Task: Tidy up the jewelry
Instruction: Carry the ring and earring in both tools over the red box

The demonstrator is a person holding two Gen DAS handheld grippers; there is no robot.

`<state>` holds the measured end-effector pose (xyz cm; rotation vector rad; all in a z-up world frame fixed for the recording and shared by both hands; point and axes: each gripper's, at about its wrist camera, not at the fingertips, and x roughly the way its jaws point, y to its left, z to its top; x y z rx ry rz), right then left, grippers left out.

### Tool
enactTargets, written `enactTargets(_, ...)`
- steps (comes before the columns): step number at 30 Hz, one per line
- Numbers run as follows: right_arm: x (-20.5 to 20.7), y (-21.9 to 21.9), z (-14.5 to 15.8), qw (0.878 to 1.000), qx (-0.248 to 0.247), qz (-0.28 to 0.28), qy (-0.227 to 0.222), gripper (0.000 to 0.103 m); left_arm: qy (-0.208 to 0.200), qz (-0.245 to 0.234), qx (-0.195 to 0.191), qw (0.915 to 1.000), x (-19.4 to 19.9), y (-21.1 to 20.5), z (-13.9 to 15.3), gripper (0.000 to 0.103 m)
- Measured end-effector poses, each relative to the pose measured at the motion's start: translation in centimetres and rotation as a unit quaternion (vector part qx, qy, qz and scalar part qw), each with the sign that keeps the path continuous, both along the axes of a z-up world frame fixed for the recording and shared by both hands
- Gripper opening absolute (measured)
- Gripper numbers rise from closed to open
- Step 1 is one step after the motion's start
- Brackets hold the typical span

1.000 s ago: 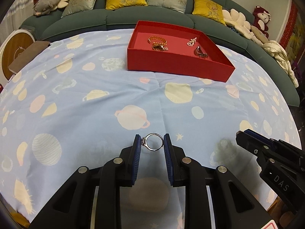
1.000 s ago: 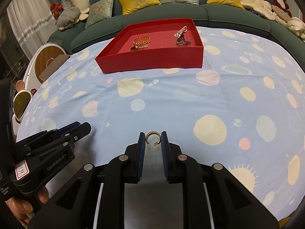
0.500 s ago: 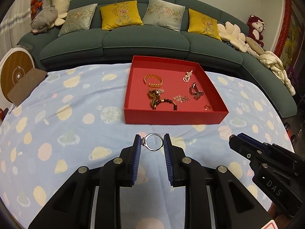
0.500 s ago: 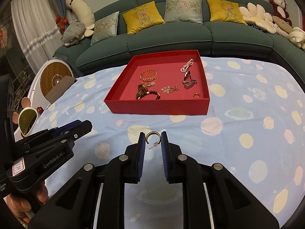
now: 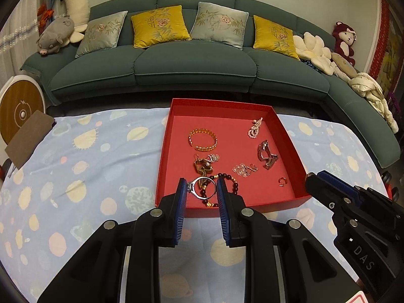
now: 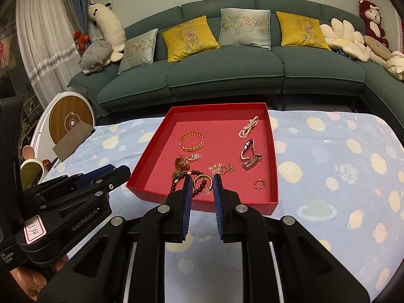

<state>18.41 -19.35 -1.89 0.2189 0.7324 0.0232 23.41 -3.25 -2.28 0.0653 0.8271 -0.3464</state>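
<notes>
My left gripper (image 5: 201, 188) is shut on a silver ring (image 5: 203, 197) with a small stone, held above the near edge of the red tray (image 5: 250, 205). My right gripper (image 6: 202, 184) is shut on a gold hoop earring (image 6: 204, 178) with a post, above the near edge of the same tray (image 6: 202, 205). In the tray lie a gold bangle (image 5: 203, 140), a pearl piece (image 5: 255, 129), a dark metal clasp piece (image 5: 265, 154), a beaded bracelet (image 5: 231, 178), a flower earring (image 5: 243, 169) and a small hoop (image 5: 282, 181).
The tray sits on a table under a blue planet-print cloth (image 5: 88, 166). A green sofa (image 5: 194, 63) with cushions and plush toys stands behind. A round white and wood device (image 5: 20, 106) and a brown card (image 5: 29, 136) are at the left edge.
Both grippers rose and moved forward toward the tray, each still holding its piece. The view now looks down into the tray from its near edge.
</notes>
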Motion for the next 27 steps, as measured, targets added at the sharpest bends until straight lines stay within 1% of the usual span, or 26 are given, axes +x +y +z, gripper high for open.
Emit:
enactTargets(11,3.9,-1.4,0.3,1.000,0.000,-0.009,-0.015,0.016,-0.016,0.002,0.004,0.9999,3.7,-1.7,0.6,0.021)
enactTargets(16,6.0,-1.8,0.1,1.000,-0.003,-0.011,-0.015,0.016,-0.009,0.010,-0.005,0.9999,5.8,-1.9,0.5,0.021)
enactTargets(18,6.8,-1.8,0.0,1.000,-0.006,-0.010,-0.015,0.016,-0.005,0.011,-0.006,0.9999,6.6,-2.1,0.3,0.021)
enactTargets(22,8.1,-1.8,-0.7,1.000,-0.006,-0.007,-0.012,0.016,-0.006,0.012,0.003,0.9999,7.6,-2.5,-0.2,0.021)
enactTargets(27,9.5,-2.4,-1.7,1.000,0.011,-0.008,-0.003,0.016,-0.003,0.016,0.006,0.9998,8.6,-2.7,-0.8,0.021)
